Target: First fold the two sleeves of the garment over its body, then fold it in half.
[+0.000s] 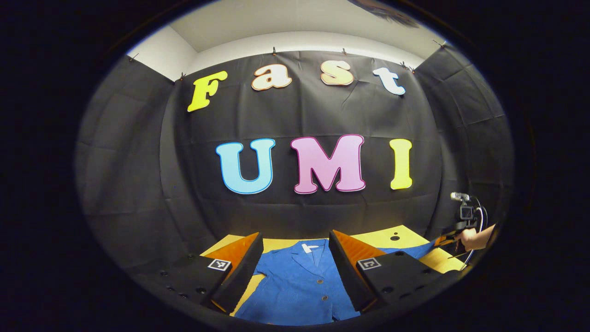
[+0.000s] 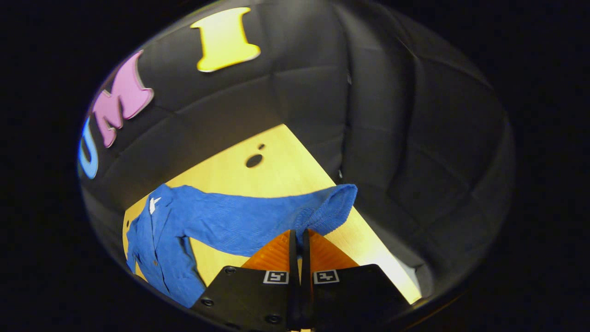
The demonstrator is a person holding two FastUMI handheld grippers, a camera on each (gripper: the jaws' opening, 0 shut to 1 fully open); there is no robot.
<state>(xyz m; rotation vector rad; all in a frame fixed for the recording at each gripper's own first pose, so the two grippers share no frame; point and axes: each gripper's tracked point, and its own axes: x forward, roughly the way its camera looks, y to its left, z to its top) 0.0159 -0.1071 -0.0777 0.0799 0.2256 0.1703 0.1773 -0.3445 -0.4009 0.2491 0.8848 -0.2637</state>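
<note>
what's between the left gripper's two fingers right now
In the left gripper view the fingers stand wide apart, and the blue garment's buttoned front and collar lie on the yellow table in the gap, not gripped.

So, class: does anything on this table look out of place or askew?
Nothing odd. The blue jacket lies flat on the yellow table; its sleeve is pinched in the right tool.

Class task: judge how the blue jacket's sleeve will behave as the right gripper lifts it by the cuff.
Probably floppy: the sleeve sags between the cuff, pinched in the right gripper, and the blue jacket. Likely light: it hangs from a small pinch. It may drag the jacket's body across the smooth yellow table.
</note>
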